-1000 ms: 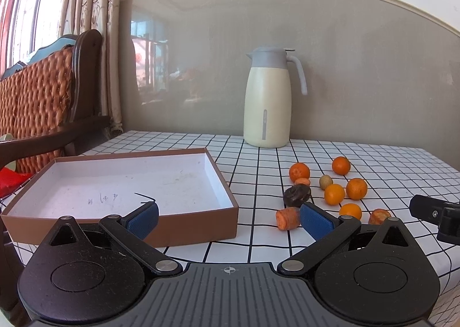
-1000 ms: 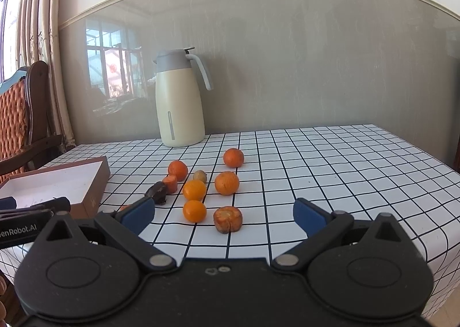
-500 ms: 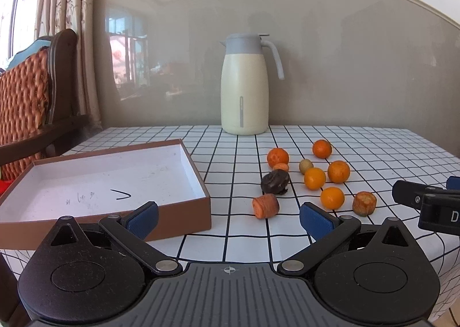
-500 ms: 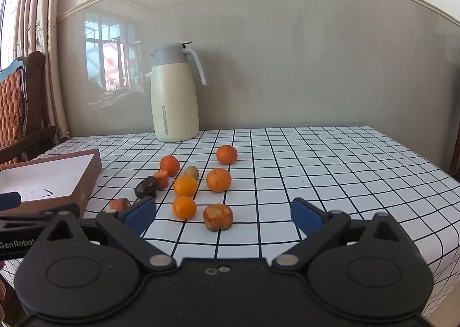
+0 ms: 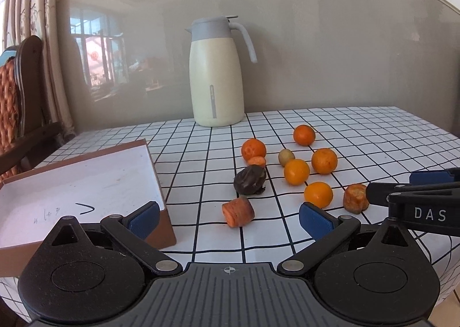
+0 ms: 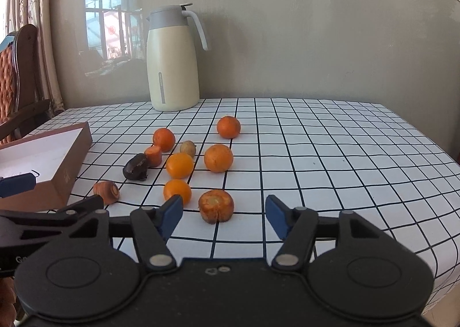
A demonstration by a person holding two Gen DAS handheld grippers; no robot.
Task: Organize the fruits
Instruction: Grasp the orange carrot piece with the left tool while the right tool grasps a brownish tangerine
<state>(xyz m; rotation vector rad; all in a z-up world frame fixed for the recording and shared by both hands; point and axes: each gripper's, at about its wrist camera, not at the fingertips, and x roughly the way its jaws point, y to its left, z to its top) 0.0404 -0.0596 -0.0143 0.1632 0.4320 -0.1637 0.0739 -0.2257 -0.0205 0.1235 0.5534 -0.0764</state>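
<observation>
Right gripper (image 6: 223, 213) held low over the near edge of the checked tablecloth (image 6: 330, 154); its jaws have just been closing and now stand partly apart, the blue pads touching nothing. A carrot stub (image 6: 216, 205) lies on the cloth just ahead of the gap between them, cut face toward the camera. Beyond it, five oranges (image 6: 179, 165) are scattered in a loose cluster with a small olive-brown fruit (image 6: 188, 148), a dark wrinkled fruit (image 6: 136, 166) and a second carrot piece (image 6: 153, 155); a third carrot piece (image 6: 107, 191) lies nearer the box.

Left gripper (image 5: 228, 217), jaws wide apart and empty, with that third carrot piece just ahead of its gap and the dark fruit behind it.

Brown cardboard box (image 5: 161, 183), at the left on the cloth, white inside; pen marks show on its floor, no fruit in it. A cream thermos jug (image 5: 216, 76) stands upright at the back by the wall, well apart from the fruit.
</observation>
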